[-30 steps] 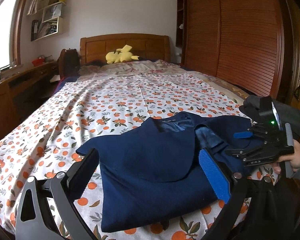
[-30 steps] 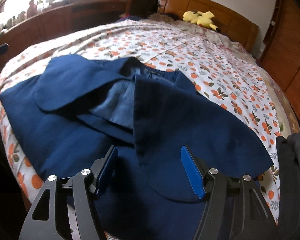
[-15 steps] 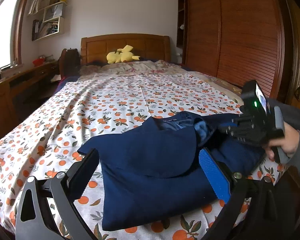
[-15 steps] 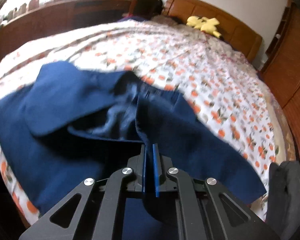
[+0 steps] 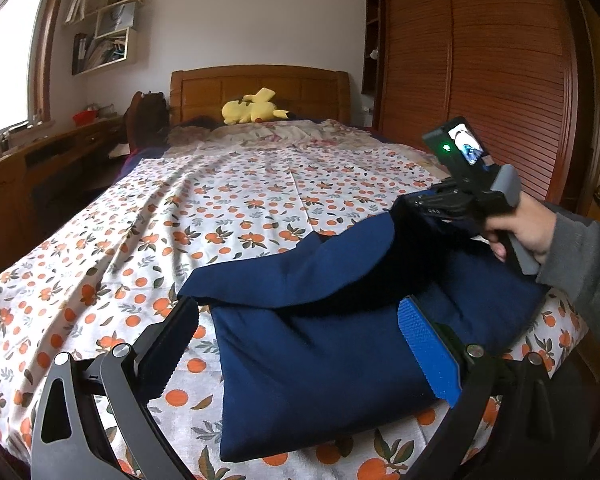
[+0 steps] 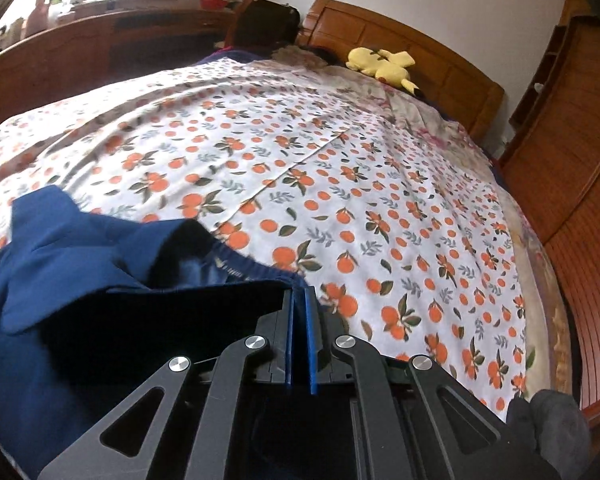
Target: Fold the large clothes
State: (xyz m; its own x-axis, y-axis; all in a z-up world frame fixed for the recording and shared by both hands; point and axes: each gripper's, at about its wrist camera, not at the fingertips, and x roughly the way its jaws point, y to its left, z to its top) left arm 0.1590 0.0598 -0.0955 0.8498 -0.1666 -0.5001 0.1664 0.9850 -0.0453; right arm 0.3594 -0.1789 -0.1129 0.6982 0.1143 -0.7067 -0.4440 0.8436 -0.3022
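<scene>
The navy blue cloth jacket (image 5: 324,344) lies partly folded near the foot of the bed, filling the lower centre of the left wrist view and the lower left of the right wrist view. Its right-hand flap is lifted off the bed, and a paler blue lining with a small label shows at the collar in the right wrist view.

The right gripper (image 6: 299,340) has its blue-padded fingers (image 6: 310,344) pressed together on the edge of that raised flap; in the left wrist view it appears at right centre, held in a hand (image 5: 528,226) with a grey sleeve.

The left gripper (image 5: 300,360) sits low in its own frame, jaws wide apart and holding nothing, one finger on either side of the jacket's lower fold.

Under the jacket is a white bedsheet printed with oranges and leaves (image 5: 220,208). A yellow plush toy (image 5: 252,110) rests against the wooden headboard (image 5: 260,84) at upper centre. A brown slatted wardrobe (image 5: 480,80) fills the upper right.
</scene>
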